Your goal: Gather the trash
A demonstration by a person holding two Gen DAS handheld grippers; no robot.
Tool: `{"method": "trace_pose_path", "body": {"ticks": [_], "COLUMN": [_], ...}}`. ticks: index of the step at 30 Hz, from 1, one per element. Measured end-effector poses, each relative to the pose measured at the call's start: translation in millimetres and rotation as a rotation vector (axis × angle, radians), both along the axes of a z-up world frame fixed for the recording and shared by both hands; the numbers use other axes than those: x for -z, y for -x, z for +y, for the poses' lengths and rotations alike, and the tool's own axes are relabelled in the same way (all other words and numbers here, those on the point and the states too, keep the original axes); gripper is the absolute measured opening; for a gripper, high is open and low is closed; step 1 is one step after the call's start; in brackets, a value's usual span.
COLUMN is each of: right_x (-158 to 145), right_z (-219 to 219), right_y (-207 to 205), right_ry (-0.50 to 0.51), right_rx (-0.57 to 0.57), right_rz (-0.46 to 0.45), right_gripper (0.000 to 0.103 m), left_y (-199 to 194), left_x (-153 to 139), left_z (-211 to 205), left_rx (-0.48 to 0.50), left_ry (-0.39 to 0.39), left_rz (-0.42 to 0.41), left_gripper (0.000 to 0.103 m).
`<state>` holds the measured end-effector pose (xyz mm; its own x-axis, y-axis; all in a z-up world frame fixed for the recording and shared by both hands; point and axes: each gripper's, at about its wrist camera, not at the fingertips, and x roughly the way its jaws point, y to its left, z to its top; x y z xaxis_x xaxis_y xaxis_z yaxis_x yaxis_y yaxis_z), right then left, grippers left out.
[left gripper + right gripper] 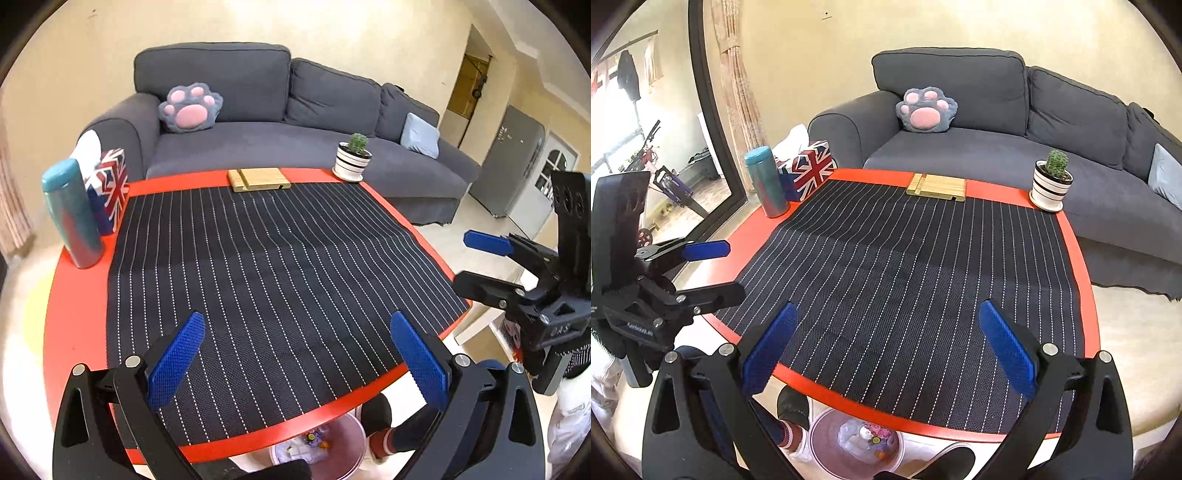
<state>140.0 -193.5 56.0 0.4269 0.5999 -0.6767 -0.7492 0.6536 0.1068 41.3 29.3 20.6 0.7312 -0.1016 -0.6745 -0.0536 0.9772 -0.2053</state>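
Observation:
My left gripper (297, 321) is open and empty above the near edge of the red table (81, 295), which carries a black striped mat (273, 258). My right gripper (888, 312) is open and empty above the same near edge. A round bin (857, 439) stands on the floor below the table edge and holds crumpled trash (866, 435); it also shows in the left wrist view (317, 446). I see no loose trash on the mat. Each gripper shows in the other's view, the right one (476, 258) and the left one (727, 266).
At the table's far edge stand a teal flask (72, 214), a Union Jack tissue box (110, 188), a wooden stand (258, 179) and a potted cactus (354, 157). A grey sofa (295, 129) lies behind. The person's feet (792, 417) are beside the bin.

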Motion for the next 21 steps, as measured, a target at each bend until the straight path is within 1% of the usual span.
{"method": "trace_pose_path", "body": {"ticks": [3, 8, 21], "right_x": [0.5, 1.1, 3.5], "right_z": [0.2, 2.2, 4.1], "right_y": [-1.6, -2.4, -2.6], "right_ry": [0.001, 0.0, 0.003], "right_rx": [-0.007, -0.01, -0.015], "right_rz": [0.003, 0.007, 0.013], "right_gripper": [0.097, 0.097, 0.098], "left_y": [-0.9, -5.0, -4.5], "left_x": [0.5, -1.9, -1.8], "left_z": [3.7, 4.1, 1.4], "left_rx": [0.001, 0.008, -0.014], "left_ry": [0.03, 0.031, -0.001], "left_rz": [-0.001, 0.002, 0.001], "left_gripper": [0.097, 0.097, 0.097]}}
